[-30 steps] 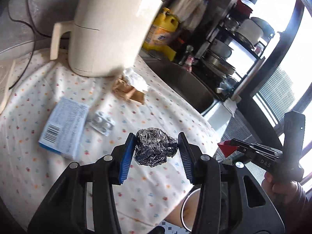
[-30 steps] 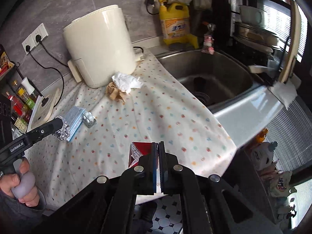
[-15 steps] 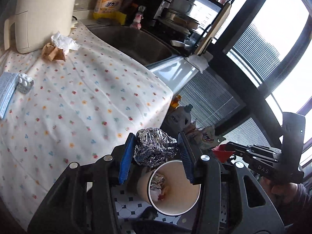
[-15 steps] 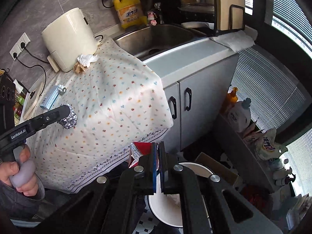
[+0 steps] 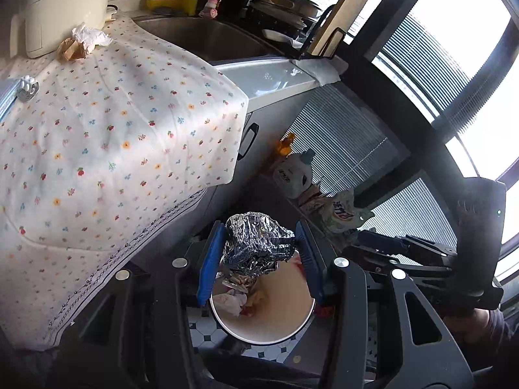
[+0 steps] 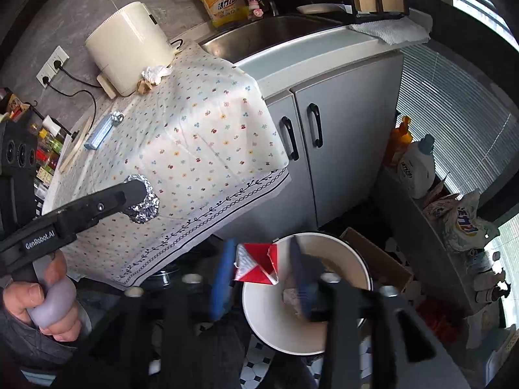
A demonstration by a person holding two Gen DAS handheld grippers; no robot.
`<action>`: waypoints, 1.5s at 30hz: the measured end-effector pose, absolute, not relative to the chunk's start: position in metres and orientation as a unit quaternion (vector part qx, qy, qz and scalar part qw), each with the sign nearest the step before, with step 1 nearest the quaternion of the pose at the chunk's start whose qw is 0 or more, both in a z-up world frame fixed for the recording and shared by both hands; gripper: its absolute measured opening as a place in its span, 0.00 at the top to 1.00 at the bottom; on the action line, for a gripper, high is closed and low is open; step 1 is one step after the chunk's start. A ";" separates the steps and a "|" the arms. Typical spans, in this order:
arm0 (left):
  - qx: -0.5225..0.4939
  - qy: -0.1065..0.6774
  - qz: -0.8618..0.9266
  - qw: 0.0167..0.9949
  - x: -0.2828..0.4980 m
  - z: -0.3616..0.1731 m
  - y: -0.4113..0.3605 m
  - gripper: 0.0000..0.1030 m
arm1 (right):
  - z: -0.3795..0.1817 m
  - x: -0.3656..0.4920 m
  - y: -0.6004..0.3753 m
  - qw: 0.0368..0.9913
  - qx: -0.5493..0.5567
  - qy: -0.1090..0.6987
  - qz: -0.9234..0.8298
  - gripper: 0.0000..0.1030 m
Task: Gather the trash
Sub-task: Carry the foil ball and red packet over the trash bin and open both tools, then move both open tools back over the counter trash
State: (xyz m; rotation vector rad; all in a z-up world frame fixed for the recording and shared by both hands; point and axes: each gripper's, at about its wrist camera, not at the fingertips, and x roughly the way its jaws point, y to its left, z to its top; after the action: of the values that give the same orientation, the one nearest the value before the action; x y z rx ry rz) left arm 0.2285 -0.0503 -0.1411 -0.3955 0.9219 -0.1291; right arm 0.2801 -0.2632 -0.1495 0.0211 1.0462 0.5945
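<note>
My left gripper is shut on a crumpled foil ball and holds it over the white trash bin on the floor; the bin holds paper scraps. In the right wrist view the foil ball shows in the left gripper beside the tablecloth edge. My right gripper is open and blurred, with a red and white wrapper loose between its fingers above the bin. Crumpled white and brown paper, a blister pack and a blue box lie on the counter.
A flowered tablecloth hangs over the counter edge. A cream appliance stands at the back, a sink to its right. Grey cabinet doors are behind the bin. Detergent bottles and bags sit on a low shelf at right.
Both grippers have dropped further toward the bin. The right gripper has opened and let go of the red wrapper. The left still grips the foil ball.
</note>
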 end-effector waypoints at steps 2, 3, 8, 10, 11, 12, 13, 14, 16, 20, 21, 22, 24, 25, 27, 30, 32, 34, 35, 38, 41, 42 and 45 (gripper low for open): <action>-0.188 0.444 -0.057 0.874 0.226 -0.142 -0.058 0.56 | -0.151 0.279 -0.273 0.823 0.008 0.494 0.281 0.45; -0.188 0.446 -0.055 0.873 0.225 -0.143 -0.062 0.56 | -0.150 0.280 -0.279 0.825 0.009 0.493 0.278 0.45; -0.178 0.460 -0.064 0.868 0.226 -0.147 -0.086 0.56 | -0.146 0.279 -0.322 0.841 0.028 0.481 0.248 0.39; -0.166 0.468 -0.074 0.865 0.228 -0.147 -0.098 0.55 | -0.143 0.279 -0.341 0.848 0.043 0.474 0.231 0.36; -0.160 0.472 -0.080 0.863 0.230 -0.148 -0.104 0.55 | -0.142 0.277 -0.350 0.853 0.050 0.470 0.222 0.35; -0.153 0.475 -0.086 0.862 0.231 -0.148 -0.109 0.55 | -0.141 0.276 -0.359 0.857 0.057 0.466 0.214 0.32; -0.147 0.478 -0.090 0.861 0.232 -0.149 -0.115 0.55 | -0.140 0.274 -0.368 0.861 0.064 0.461 0.204 0.30; -0.142 0.481 -0.095 0.860 0.233 -0.149 -0.119 0.55 | -0.139 0.272 -0.376 0.864 0.071 0.458 0.195 0.29; -0.134 0.487 -0.102 0.857 0.236 -0.151 -0.126 0.54 | -0.140 0.268 -0.390 0.868 0.083 0.456 0.179 0.28; -0.122 0.484 -0.105 0.860 0.238 -0.150 -0.131 0.29 | -0.145 0.260 -0.408 0.868 0.097 0.460 0.158 0.28; -0.123 0.483 -0.103 0.861 0.239 -0.149 -0.130 0.23 | -0.146 0.259 -0.410 0.868 0.097 0.461 0.155 0.28; -0.123 0.481 -0.097 0.863 0.240 -0.149 -0.128 0.21 | -0.147 0.258 -0.411 0.868 0.097 0.462 0.153 0.28; -0.121 0.476 -0.087 0.867 0.241 -0.146 -0.124 0.19 | -0.148 0.257 -0.410 0.868 0.098 0.463 0.151 0.27; -0.122 0.473 -0.086 0.868 0.241 -0.145 -0.122 0.18 | -0.147 0.257 -0.410 0.868 0.097 0.463 0.150 0.26; -0.125 0.469 -0.082 0.871 0.240 -0.142 -0.115 0.15 | -0.145 0.257 -0.406 0.869 0.096 0.462 0.151 0.24; -0.128 0.459 -0.073 0.876 0.239 -0.135 -0.102 0.11 | -0.139 0.260 -0.395 0.872 0.090 0.456 0.155 0.18; -0.133 0.449 -0.065 0.881 0.237 -0.128 -0.090 0.09 | -0.133 0.263 -0.384 0.875 0.088 0.448 0.160 0.13; -0.141 0.437 -0.054 0.887 0.234 -0.120 -0.075 0.07 | -0.126 0.267 -0.371 0.879 0.085 0.438 0.167 0.08; -0.145 0.430 -0.048 0.890 0.232 -0.115 -0.067 0.06 | -0.122 0.269 -0.362 0.880 0.082 0.435 0.173 0.08; -0.153 0.414 -0.026 0.897 0.227 -0.103 -0.040 0.06 | -0.111 0.278 -0.334 0.882 0.074 0.425 0.190 0.08; -0.152 0.397 -0.003 0.905 0.221 -0.091 -0.014 0.06 | -0.097 0.285 -0.303 0.886 0.065 0.407 0.211 0.08; -0.154 0.391 0.004 0.907 0.220 -0.086 -0.004 0.06 | -0.092 0.287 -0.292 0.887 0.061 0.403 0.219 0.08; -0.163 0.375 0.025 0.912 0.217 -0.075 0.026 0.06 | -0.081 0.296 -0.258 0.886 0.051 0.393 0.240 0.08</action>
State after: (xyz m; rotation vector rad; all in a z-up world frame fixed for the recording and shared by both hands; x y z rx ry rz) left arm 0.2166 0.0260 -0.0751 -0.3360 0.7726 0.0517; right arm 0.2958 -0.2581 -0.0809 0.1052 0.8163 0.4988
